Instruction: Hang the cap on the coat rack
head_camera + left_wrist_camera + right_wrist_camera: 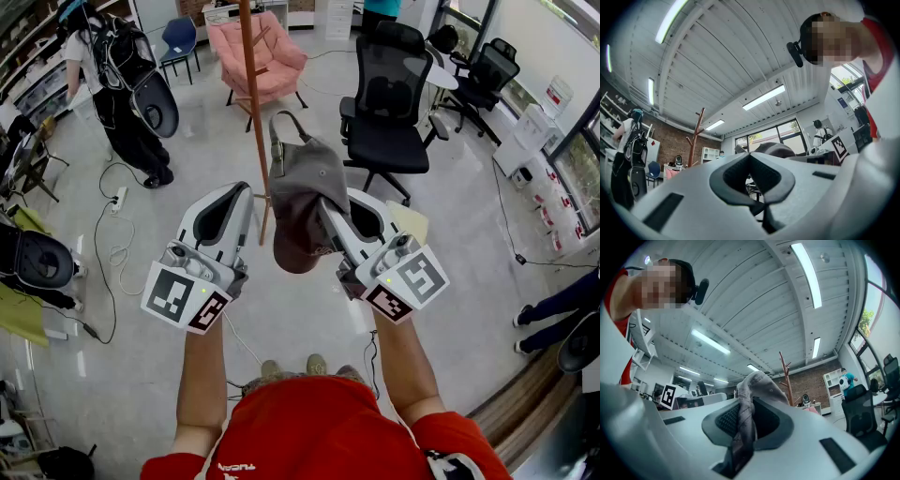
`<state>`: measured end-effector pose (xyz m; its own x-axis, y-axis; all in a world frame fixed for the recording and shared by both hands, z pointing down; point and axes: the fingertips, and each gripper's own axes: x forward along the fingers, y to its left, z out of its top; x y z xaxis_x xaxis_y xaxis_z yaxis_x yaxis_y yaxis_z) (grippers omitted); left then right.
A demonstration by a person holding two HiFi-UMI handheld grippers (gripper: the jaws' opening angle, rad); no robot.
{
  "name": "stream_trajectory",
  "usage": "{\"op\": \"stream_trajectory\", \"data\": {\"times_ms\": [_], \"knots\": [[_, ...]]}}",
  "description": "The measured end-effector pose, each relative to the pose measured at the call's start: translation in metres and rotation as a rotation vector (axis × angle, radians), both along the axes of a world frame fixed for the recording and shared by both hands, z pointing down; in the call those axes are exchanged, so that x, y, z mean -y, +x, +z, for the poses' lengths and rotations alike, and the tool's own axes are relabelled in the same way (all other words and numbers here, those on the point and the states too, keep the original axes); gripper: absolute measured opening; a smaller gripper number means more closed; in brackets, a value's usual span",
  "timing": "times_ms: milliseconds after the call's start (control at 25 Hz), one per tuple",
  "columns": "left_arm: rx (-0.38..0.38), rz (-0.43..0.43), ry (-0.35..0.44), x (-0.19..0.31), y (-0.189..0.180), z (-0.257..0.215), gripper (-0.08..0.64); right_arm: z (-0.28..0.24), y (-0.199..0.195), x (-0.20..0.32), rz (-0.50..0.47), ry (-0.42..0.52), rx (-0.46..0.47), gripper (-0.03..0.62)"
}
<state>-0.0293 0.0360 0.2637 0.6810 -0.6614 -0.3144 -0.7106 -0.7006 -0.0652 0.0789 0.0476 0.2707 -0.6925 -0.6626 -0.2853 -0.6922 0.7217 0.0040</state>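
A grey cap (pixel 305 178) with a dark red brim hangs in front of me, pinched by its fabric in my right gripper (pixel 328 204), which is shut on it. In the right gripper view the cap's cloth (pixel 757 385) runs down between the jaws of the right gripper (pixel 743 408). The wooden coat rack (pixel 251 94) stands just behind the cap, its pole slightly left of it; its branched top (pixel 785 373) shows beyond the cap. My left gripper (pixel 239 192) is held up beside the cap, left of the pole, shut and empty. The left gripper view shows the rack (pixel 696 133) and the cap (pixel 776 149).
A black office chair (pixel 389 103) stands right of the rack and a pink armchair (pixel 258 52) behind it. A person (pixel 112 84) in dark clothes stands at the back left. Cables and a power strip (pixel 117 199) lie on the floor at left. More office chairs (pixel 487 70) are at far right.
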Motion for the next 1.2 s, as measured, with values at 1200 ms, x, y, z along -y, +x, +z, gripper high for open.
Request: {"op": "stream_trajectory", "data": {"times_ms": [1200], "knots": [[0.008, -0.147, -0.022, 0.045, 0.037, -0.003, 0.008, -0.016, 0.053, 0.061, -0.151, 0.025, 0.016, 0.061]]}}
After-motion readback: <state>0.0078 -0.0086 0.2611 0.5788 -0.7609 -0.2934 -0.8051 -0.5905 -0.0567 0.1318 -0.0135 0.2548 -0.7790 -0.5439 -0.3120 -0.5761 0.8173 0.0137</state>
